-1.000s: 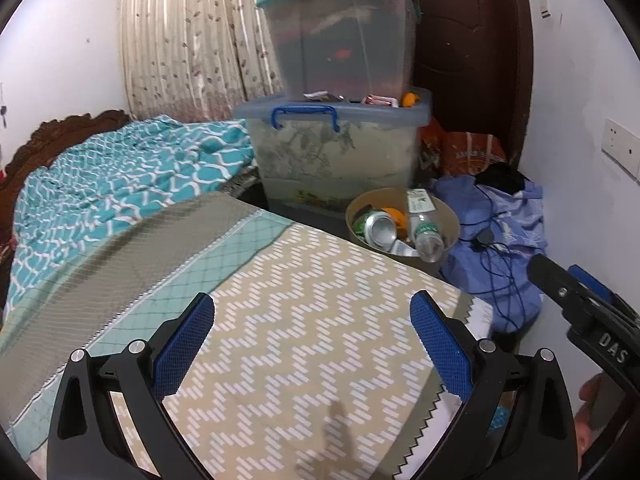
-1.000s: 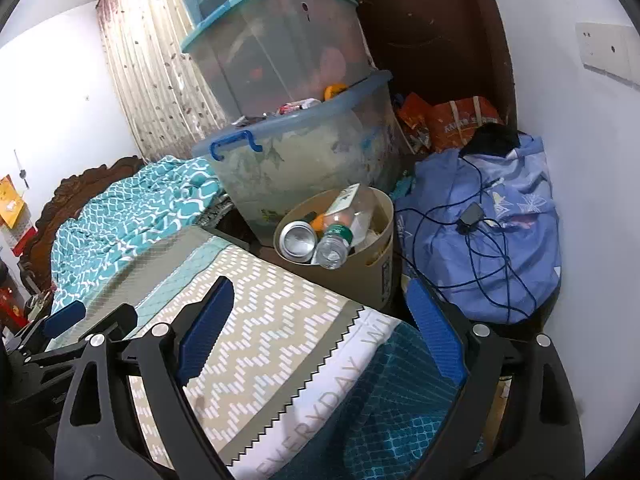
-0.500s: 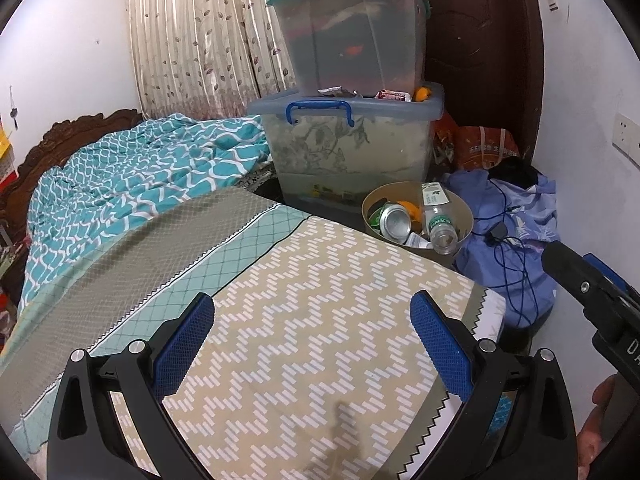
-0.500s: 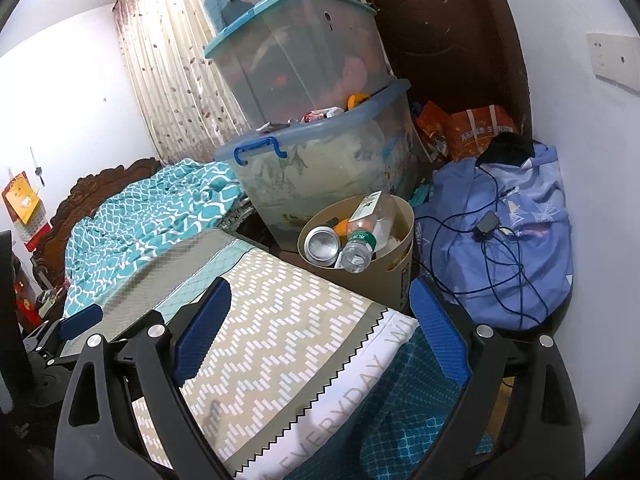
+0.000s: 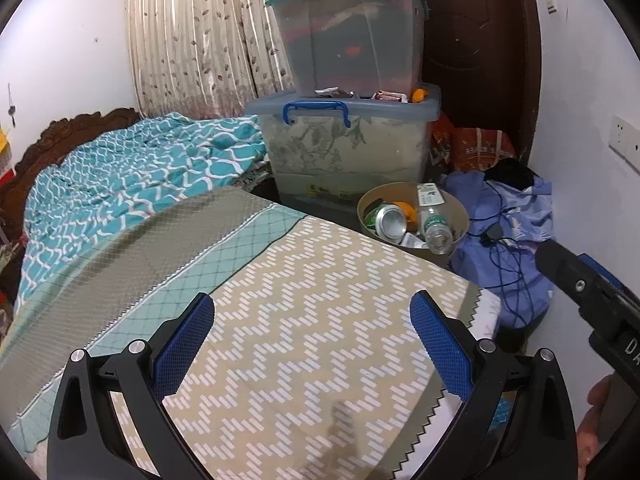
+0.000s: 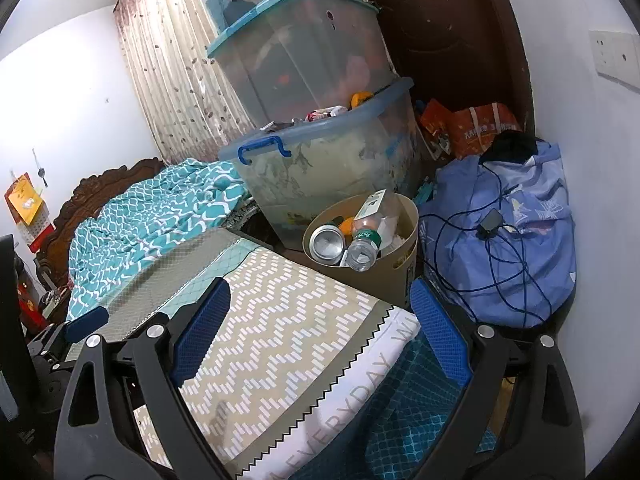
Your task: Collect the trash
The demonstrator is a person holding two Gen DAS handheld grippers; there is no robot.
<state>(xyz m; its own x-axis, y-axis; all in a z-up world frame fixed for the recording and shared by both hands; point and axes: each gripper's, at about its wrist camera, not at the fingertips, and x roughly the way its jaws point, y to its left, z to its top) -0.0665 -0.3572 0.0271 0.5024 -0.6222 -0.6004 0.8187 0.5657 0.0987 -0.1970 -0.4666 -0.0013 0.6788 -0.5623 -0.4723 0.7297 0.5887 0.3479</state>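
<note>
The tan waste bin [image 5: 414,190] [image 6: 404,258] stands on the floor just past the foot corner of the bed, between the bed and a heap of blue cloth. Inside it lie a silver drinks can [image 5: 389,222] [image 6: 328,243] with its round end facing up, a clear plastic bottle [image 5: 436,228] [image 6: 365,246] with a green label, a scrap of orange peel [image 5: 404,209] and some white packaging, all piled close and touching.

Right behind the bin sits a large clear storage box with a blue handle [image 5: 347,148] [image 6: 320,164], with small odds and ends on its lid and a teal-lidded clear box [image 5: 348,32] [image 6: 296,48] stacked on top. The blue cloth bundle [image 5: 504,224] [image 6: 504,236] rests against the white wall, with a dark cable and charger [image 6: 490,222] draped over it. Orange bags [image 6: 476,126] sit at the base of a dark brown door [image 5: 476,48]. A patterned curtain [image 5: 200,36] hangs behind the boxes.

The bed is covered by a beige zigzag-print cloth [image 5: 320,320] [image 6: 280,320], with a teal quilt [image 5: 128,184] [image 6: 152,208] bunched toward the carved wooden headboard [image 5: 76,128].

The left gripper [image 5: 312,340] hovers above the zigzag cloth, its blue-padded fingers spread wide with nothing between them. The right gripper [image 6: 320,328] hangs over the bed's corner edge, fingers likewise spread and holding nothing.
</note>
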